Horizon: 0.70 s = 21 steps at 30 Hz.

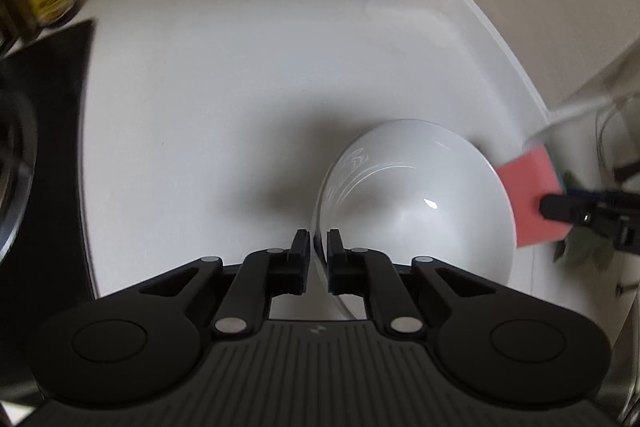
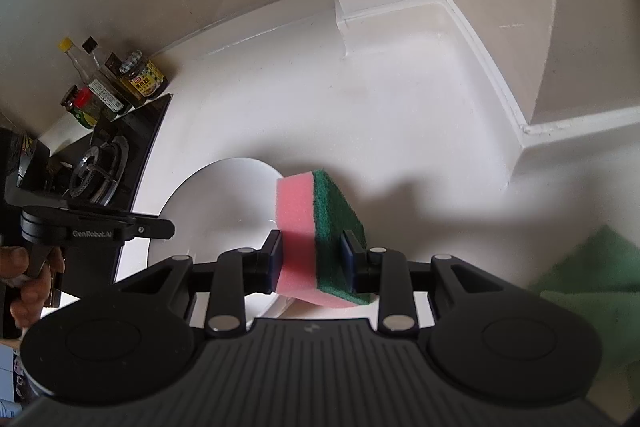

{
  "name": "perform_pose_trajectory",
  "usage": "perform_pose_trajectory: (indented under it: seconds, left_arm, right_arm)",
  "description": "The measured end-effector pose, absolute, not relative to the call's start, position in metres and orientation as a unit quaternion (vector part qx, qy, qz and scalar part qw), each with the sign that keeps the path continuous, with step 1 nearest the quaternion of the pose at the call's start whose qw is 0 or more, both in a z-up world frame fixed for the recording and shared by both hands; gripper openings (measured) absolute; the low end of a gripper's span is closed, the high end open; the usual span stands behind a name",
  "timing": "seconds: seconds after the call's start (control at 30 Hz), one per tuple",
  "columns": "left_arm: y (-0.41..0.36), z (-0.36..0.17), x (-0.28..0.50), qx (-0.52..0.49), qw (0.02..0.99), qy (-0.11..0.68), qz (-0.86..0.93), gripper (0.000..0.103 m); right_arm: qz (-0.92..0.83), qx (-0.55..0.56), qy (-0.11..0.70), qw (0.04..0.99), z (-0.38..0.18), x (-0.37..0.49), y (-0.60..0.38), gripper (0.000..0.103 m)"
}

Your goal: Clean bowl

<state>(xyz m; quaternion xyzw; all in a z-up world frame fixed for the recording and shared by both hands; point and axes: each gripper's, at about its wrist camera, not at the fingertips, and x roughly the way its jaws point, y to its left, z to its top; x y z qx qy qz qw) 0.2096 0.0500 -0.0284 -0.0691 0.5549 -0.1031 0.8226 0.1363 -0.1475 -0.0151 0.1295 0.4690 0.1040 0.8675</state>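
On the white counter [image 1: 224,87], my left gripper [image 1: 319,243] is pinching the white bowl [image 1: 416,195] by its rim, tilting it, while my right gripper [image 2: 312,259] is clamping the pink-and-green sponge [image 2: 316,227] against its far edge.

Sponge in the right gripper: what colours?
Pink foam with a green scouring layer; clearest in the right wrist view.

This is a home kitchen. A white tabletop [image 2: 360,99] runs into a corner of plain walls. A black gas stove [image 2: 100,167] with a round burner sits at one side. Bottles and jars of sauce [image 2: 116,83] stand in a group by the wall behind the stove.
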Motion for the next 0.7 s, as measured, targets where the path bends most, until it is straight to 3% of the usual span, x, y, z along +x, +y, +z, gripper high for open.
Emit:
perform_pose_trajectory:
  seconds: [0.2, 0.47, 0.7]
  left_arm:
    - [0.035, -0.025, 0.193, -0.005, 0.830, 0.546, -0.110, 0.009]
    - [0.036, -0.021, 0.236, 0.102, 0.787, 0.574, -0.202, 0.011]
    - [0.062, -0.026, 0.218, -0.016, 0.830, 0.547, -0.111, 0.008]
  right_arm:
    - [0.101, 0.164, 0.475, 0.859, -0.016, 0.121, -0.147, 0.027]
    - [0.108, 0.138, 0.472, 0.864, -0.015, 0.133, -0.150, 0.026]
    - [0.102, 0.140, 0.466, 0.867, -0.017, 0.138, -0.148, 0.026]
